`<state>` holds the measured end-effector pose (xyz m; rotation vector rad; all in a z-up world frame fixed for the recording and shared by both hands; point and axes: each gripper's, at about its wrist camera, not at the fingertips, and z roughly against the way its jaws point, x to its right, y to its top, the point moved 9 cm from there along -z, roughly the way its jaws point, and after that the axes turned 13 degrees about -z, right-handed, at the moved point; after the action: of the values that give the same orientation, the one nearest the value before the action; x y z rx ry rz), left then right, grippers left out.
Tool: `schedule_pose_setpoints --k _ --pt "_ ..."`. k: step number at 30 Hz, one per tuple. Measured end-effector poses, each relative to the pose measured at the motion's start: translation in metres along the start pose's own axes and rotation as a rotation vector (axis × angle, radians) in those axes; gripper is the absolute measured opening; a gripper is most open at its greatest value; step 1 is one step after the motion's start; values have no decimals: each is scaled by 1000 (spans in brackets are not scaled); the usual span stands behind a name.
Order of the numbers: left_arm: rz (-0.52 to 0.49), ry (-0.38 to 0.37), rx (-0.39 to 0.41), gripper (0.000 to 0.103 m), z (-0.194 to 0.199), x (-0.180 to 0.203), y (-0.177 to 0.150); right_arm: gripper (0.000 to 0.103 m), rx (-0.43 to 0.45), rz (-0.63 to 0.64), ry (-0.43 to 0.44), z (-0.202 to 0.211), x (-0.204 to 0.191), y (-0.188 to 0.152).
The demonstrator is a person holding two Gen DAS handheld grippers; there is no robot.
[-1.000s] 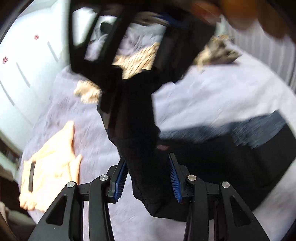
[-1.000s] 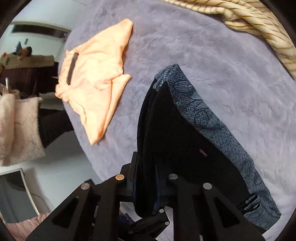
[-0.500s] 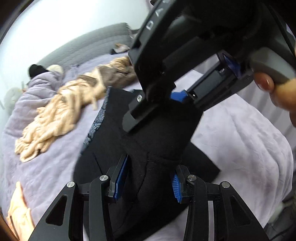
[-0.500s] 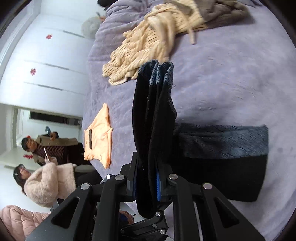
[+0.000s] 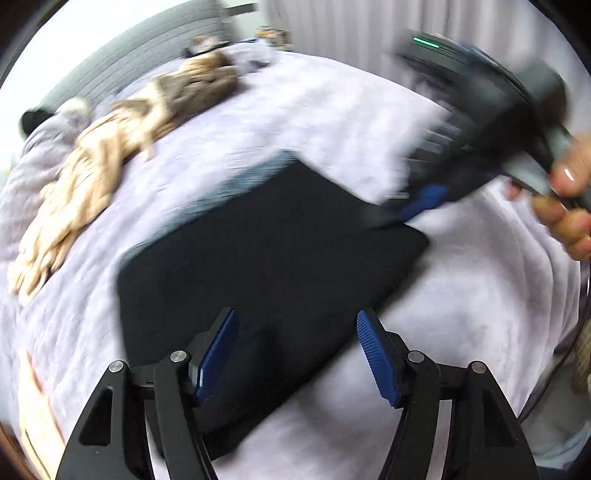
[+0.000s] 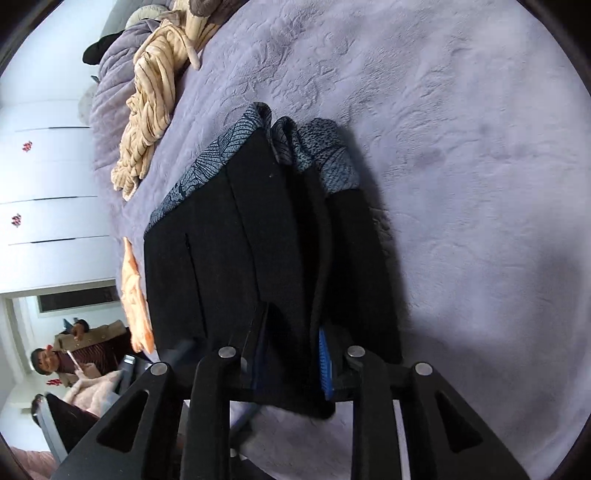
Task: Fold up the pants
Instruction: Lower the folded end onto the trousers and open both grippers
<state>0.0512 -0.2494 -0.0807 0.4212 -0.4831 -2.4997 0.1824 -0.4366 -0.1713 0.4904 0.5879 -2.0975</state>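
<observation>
The black pants [image 5: 266,251] lie folded flat on the lilac bedspread [image 5: 332,110]. Their blue-grey patterned cuffs [image 6: 325,155] point away from me. My left gripper [image 5: 297,356] hovers over the near edge, jaws opening, blue pads clear of the cloth. My right gripper [image 6: 291,356] is at the pants' [image 6: 258,229] other corner. Its jaws are opening with the folded edge still between them, and the ribbed face of one pad shows. In the left wrist view the right gripper [image 5: 417,199] is a blur, held by a hand [image 5: 565,206].
A cream striped garment [image 5: 85,173] [image 6: 155,103] lies bunched toward the head of the bed. An orange garment [image 6: 135,295] lies near the bed's edge. People [image 6: 48,362] sit beyond that edge by white wardrobe doors [image 6: 44,184]. A curtain [image 5: 332,26] hangs behind.
Both grippers carried the hanging pants over and laid them flat on the bed. The left jaws went from shut on the fabric to open. The right jaws widened.
</observation>
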Motion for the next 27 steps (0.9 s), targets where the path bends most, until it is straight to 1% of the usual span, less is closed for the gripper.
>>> schedule_pose_setpoints --k 1,2,3,4,5,6,7,8,10,11,13,14,16,19,20,21,22,23,24,27 --pt "35 29 -13 68 1 -14 -7 29 26 19 -42 8 2 0" --pt "89 67 -39 68 0 -36 -16 29 55 38 -69 17 1 -1" --pt "137 88 -60 68 -2 -53 -24 29 78 47 -77 23 -3 -1" --pt "206 105 -103 68 -9 -74 -36 29 105 54 -73 33 -8 -3" --pt "250 115 -143 68 -16 -87 -46 29 128 61 -58 40 -12 -5" --pt "288 115 -189 68 -24 -96 -57 29 149 72 -37 45 -20 -8" --pt "321 78 -224 73 -34 -98 -68 29 161 87 -24 46 -28 -10" --pt "334 69 -235 77 -39 -98 -73 29 167 103 -18 44 -37 -12" --pt "334 64 -235 78 -44 -89 -81 29 151 127 -36 25 -50 -18" --pt "333 60 -232 78 -45 -86 -81 29 132 129 -65 14 -49 -22" --pt "366 28 -240 78 -43 -83 -81 29 96 129 -173 -14 -34 -30" --pt "391 7 -244 78 -41 -85 -80 29 100 122 -199 -20 -28 -32" --pt "422 0 -224 78 -33 -95 -74 29 132 119 -204 -21 -25 -35" --pt "456 49 -185 78 -31 -118 -66 28 123 140 -214 -20 -27 -35" --pt "484 52 -194 78 -36 -127 -66 28 118 145 -218 -20 -27 -35" --pt "520 29 -215 80 -46 -132 -70 28 113 147 -223 -22 -27 -34" --pt "535 13 -237 89 -59 -140 -72 28 111 150 -228 -22 -27 -34" --pt "539 18 -263 99 -71 -143 -79 28 110 155 -233 -23 -28 -33" --pt "542 27 -272 102 -77 -144 -84 28 113 159 -237 -24 -29 -33" --pt "581 -12 -256 102 -78 -140 -90 29 116 164 -239 -30 -32 -32"
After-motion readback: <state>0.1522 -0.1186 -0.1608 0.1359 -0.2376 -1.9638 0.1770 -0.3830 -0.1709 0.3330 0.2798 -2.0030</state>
